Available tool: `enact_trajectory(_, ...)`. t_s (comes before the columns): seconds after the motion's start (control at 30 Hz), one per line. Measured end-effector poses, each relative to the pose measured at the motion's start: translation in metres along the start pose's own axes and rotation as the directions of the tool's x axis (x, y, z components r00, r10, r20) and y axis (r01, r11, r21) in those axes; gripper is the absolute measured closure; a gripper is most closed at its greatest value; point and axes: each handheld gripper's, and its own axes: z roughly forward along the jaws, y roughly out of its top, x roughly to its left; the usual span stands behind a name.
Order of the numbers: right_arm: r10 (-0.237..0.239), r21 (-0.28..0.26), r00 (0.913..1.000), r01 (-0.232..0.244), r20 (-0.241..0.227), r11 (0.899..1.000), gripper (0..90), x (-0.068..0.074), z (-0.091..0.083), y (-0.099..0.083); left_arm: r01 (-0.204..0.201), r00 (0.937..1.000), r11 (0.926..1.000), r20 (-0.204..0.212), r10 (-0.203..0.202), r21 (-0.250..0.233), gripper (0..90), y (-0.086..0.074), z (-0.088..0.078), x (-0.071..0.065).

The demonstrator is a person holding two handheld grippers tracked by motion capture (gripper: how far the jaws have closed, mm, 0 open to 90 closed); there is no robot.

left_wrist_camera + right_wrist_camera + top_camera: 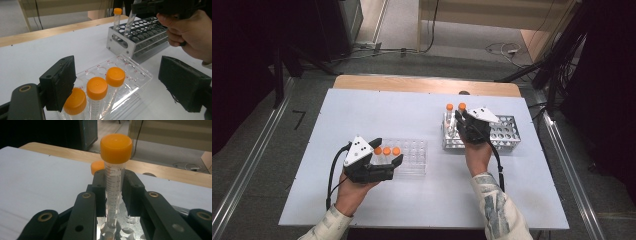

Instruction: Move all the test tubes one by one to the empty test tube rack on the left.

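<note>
My right gripper [462, 120] [115, 192] is shut on a clear tube with an orange cap [116, 146] [462, 106], held upright with its lower end in a hole of the metal rack [504, 132] [112, 230]. Just behind it in that rack stands a second capped tube [449, 106] [97, 167] [117, 17]. Three orange-capped tubes [97, 87] [386, 150] stand in a row in the clear plastic rack [414, 155] [135, 75]. My left gripper [388, 151] [122, 83] is open, one pad on each side of that row, the left pad close beside the nearest cap.
Both racks sit on a white board [377, 110] over a wooden table. The metal rack has many unfilled holes on its right side. Metal rails [252, 160] run along the floor on both sides, and cables [507, 49] lie on the floor beyond the table.
</note>
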Motion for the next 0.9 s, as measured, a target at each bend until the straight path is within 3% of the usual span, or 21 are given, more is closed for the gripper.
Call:
enact_trajectory(0.47,-0.034,-0.039,0.9951,0.03,-0.093,0.999,71.3,0.009,-0.035,0.008,0.0,1.0,1.0,0.0,0.0,0.001,14.7,0.0,0.0,-0.001)
enact_trajectory(0.63,-0.051,-0.052,0.9885,0.044,-0.142,0.998,71.3,0.014,-0.049,0.004,0.001,1.0,1.0,0.001,-0.001,0.0,14.7,0.0,0.0,-0.002)
enact_trajectory(0.9,-0.067,-0.027,0.978,0.063,-0.198,0.998,71.3,0.018,-0.064,-0.013,0.004,1.0,1.0,0.006,-0.004,-0.001,14.7,0.0,0.0,-0.003)
